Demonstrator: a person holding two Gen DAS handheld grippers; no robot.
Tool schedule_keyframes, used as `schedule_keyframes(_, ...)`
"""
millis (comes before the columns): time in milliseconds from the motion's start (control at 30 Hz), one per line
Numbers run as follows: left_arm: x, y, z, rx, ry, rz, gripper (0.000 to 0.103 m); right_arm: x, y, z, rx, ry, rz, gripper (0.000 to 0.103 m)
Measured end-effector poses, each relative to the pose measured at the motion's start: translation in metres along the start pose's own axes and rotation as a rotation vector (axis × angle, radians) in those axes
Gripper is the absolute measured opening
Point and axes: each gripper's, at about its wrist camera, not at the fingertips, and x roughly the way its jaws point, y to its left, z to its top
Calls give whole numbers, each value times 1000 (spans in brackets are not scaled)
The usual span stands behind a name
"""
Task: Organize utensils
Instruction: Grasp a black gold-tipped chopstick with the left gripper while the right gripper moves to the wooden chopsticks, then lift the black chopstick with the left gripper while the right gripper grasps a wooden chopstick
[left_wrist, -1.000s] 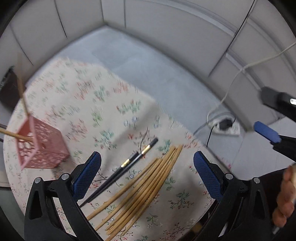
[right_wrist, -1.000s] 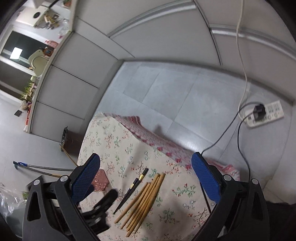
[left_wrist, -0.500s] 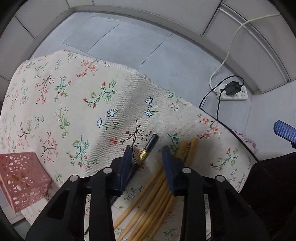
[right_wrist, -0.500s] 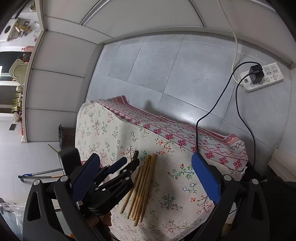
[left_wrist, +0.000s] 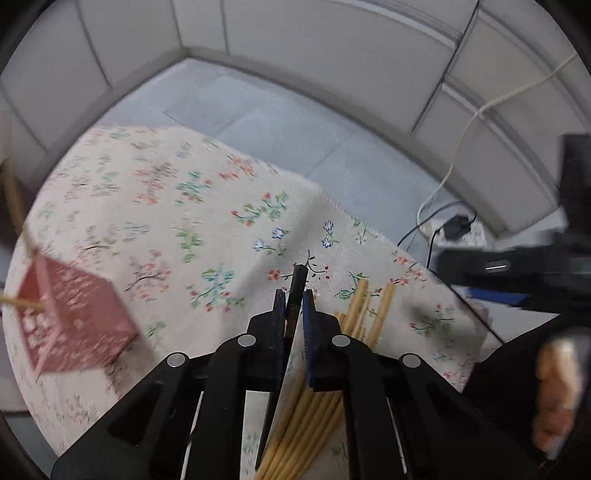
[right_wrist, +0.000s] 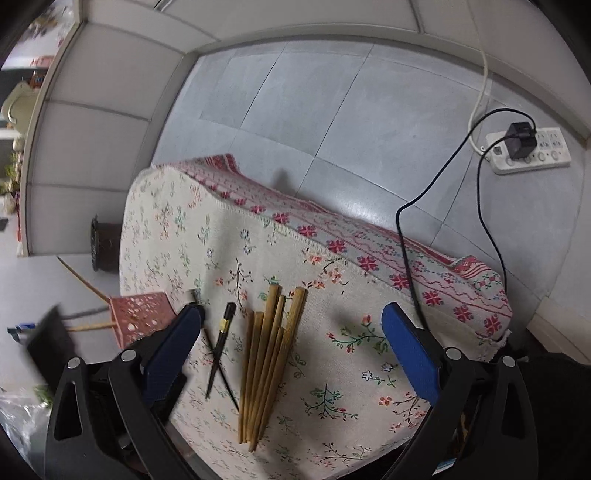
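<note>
On the flowered cloth (right_wrist: 332, 350) lie seven bamboo chopsticks (right_wrist: 269, 354) and two black chopsticks (right_wrist: 220, 343); left gripper (left_wrist: 294, 306) clamps one black chopstick (left_wrist: 297, 284); right gripper (right_wrist: 291, 343) stands wide; one pink basket (right_wrist: 142, 314) holds two sticks.

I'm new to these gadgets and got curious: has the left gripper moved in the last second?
Yes. The left gripper, earlier spread wide around the bamboo chopsticks, has closed on the black chopstick just left of that bundle.
</note>
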Motion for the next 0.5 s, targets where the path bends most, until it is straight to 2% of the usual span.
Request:
schedule_keyframes(33,-12,3,-5,-11,-24,10,9,7,2,-2,-12,18,-13,82)
schedule_keyframes(100,-39,7,-17,-40,-81,28,9,20,5,-5,-28,52,-39,59)
schedule_keyframes(167,-69,14,-32,-77,-140,54,9,33,7,-7,-40,76,-81,43)
schedule_keyframes(300,-114,23,-54,-139,-249,66,7,46,14,-13,-46,68,-134,37)
schedule_keyframes(467,-136,28,-66,-152,-298,73,7,55,32,-22,-108,19,-213,36)
schedule_keyframes(500,-138,30,-70,-157,-301,71,7,56,35,-23,-118,9,-229,26)
